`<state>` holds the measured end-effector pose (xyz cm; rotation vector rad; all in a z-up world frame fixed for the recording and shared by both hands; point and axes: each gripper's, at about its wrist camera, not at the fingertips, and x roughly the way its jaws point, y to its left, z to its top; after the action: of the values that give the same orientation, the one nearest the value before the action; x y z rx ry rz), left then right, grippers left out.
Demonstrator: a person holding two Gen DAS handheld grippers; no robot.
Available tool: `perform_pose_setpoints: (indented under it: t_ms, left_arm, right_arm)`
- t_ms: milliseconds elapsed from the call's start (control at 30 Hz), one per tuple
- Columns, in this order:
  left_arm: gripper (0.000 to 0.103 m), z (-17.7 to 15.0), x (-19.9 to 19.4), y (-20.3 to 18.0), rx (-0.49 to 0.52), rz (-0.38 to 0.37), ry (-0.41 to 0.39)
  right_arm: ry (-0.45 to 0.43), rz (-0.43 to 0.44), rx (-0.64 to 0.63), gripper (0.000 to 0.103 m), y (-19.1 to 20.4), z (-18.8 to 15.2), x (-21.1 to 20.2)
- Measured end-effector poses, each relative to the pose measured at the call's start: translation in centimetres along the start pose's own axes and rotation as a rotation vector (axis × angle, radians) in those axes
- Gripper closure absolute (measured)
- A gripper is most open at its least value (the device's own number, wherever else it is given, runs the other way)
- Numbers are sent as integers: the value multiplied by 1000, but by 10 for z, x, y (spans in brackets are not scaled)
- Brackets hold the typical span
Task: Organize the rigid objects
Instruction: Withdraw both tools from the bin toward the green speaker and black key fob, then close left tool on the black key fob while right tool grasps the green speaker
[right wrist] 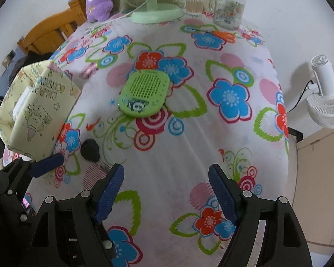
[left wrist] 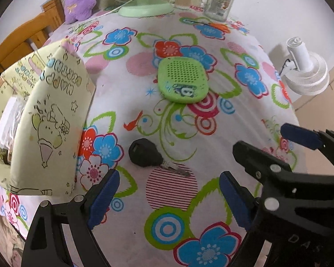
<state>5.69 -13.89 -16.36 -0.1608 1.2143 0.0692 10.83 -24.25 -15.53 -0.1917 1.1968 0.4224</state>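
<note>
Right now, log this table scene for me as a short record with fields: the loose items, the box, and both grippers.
surface: flowered tablecloth
key: black-headed key flat near the box
green item: flat perforated green gadget, mid-table
box: pale yellow cartoon-print box, left edge
left gripper: open, empty, just short of the key
right gripper: open, empty, over bare cloth

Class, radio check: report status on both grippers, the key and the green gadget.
Left gripper open, empty. Right gripper open, empty. Black key and green gadget lie untouched on the tablecloth, patterned box left. Nothing in the way.
</note>
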Motion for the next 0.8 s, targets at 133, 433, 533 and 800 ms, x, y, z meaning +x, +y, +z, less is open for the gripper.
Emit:
perform_pose_setpoints:
  t_ms: [133,433,533,800]
  left_arm:
    - [11,3,8,2,-20,25,-1]
    - [20,13,20,3,-27,74,-24]
    - [32,15,27,5,-42,63,-4]
    - [35,18,30,2,-44,92,-23]
  right_arm:
    - [-3,9,15,22,-2,1,6]
    - [-9,-4,-4,22,-6,11,17]
    - [-2,-2,3,22,-7,12,21]
    - [12,-8,7,22,-9,16,31]
